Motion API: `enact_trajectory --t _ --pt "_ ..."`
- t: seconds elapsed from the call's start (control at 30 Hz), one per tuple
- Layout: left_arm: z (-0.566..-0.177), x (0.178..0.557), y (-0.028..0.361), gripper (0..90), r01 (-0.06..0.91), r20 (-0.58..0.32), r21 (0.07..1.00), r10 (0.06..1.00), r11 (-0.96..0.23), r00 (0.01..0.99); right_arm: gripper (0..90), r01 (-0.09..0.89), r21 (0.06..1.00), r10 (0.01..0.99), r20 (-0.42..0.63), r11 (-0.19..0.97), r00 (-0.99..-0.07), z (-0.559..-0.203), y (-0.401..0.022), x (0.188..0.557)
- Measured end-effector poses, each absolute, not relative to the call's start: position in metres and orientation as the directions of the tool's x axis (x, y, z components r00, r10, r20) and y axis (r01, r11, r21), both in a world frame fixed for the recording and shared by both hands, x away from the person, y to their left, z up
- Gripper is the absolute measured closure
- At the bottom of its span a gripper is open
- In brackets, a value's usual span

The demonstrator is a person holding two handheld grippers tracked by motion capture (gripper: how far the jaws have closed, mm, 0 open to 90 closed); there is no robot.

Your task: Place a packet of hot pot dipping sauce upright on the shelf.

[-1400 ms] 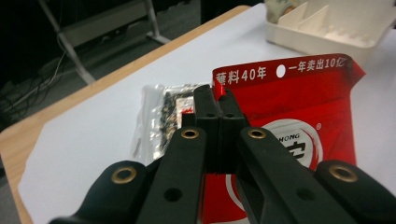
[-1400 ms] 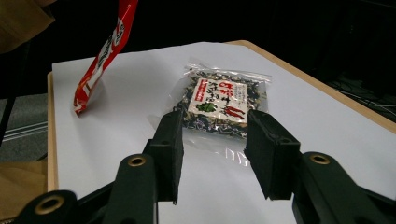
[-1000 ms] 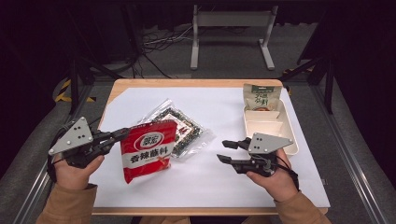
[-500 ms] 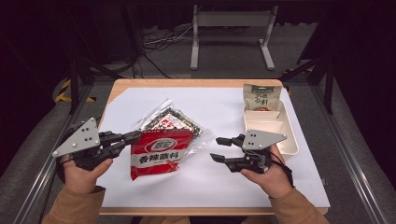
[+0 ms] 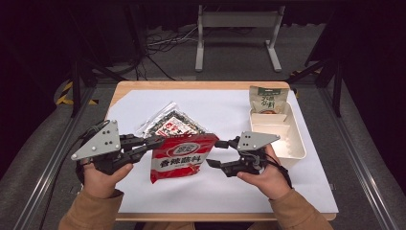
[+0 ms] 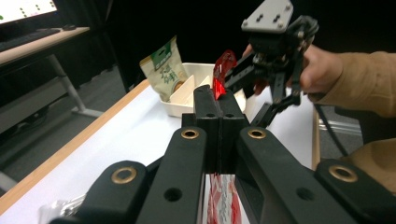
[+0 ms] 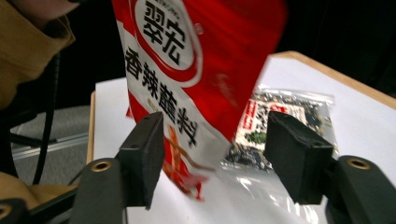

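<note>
Red packet [image 5: 181, 155] light, floppy, slick film; left gripper [image 5: 152, 143] pinches edge; right gripper [image 5: 216, 153] spread, jaws just opening, nearing opposite edge.

We note a red packet [image 5: 179, 156] bearing a white oval emblem, black characters and a white band. The clear pouch [image 5: 171, 123] shows dark speckled contents and a red-and-white label. The green-and-white bag [image 5: 268, 99] leans in a cream tray [image 5: 296, 146].

Red seasoning packet [image 5: 179, 155] held upright off the white table sheet
</note>
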State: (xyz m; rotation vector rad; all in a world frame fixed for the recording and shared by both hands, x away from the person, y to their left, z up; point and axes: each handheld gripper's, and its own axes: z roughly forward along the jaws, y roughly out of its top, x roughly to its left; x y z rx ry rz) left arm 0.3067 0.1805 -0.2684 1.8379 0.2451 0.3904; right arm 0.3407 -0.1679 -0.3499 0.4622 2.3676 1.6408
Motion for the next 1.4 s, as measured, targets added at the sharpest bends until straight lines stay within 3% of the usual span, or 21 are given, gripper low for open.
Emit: enact_trajectory --t 0.47,0.57,0.63,0.8,1.17,1.4 --pt "-0.268 0.309 0.165 90.0 -0.035 0.129 0.961 0.334 -0.274 0.934 43.1 0.156 0.928 0.286 0.056 0.340 -0.957 -0.388 -0.150 0.349" --pt "-0.269 0.309 0.164 90.0 -0.032 0.126 0.961 0.332 -0.276 0.935 50.1 0.175 0.917 0.260 0.082 0.358 -0.962 -0.396 -0.144 0.351" --pt "-0.269 0.310 0.165 90.0 -0.034 0.131 0.960 0.339 -0.278 0.931 63.4 0.177 0.914 0.253 0.086 0.365 -0.964 -0.399 -0.143 0.351" --pt "-0.270 0.311 0.168 90.0 -0.022 0.116 0.964 0.346 -0.264 0.931 79.9 0.182 0.919 0.230 0.104 0.350 -0.968 -0.395 -0.147 0.349" --pt "-0.275 0.320 0.173 90.0 0.030 0.062 0.968 0.354 -0.247 0.933 85.7 0.207 0.891 0.231 0.120 0.404 -0.966 -0.377 -0.159 0.343" --pt "-0.280 0.325 0.169 68.0 0.085 0.036 0.952 0.383 -0.295 0.923 86.4 0.214 0.883 0.268 0.106 0.417 -0.958 -0.369 -0.174 0.343"
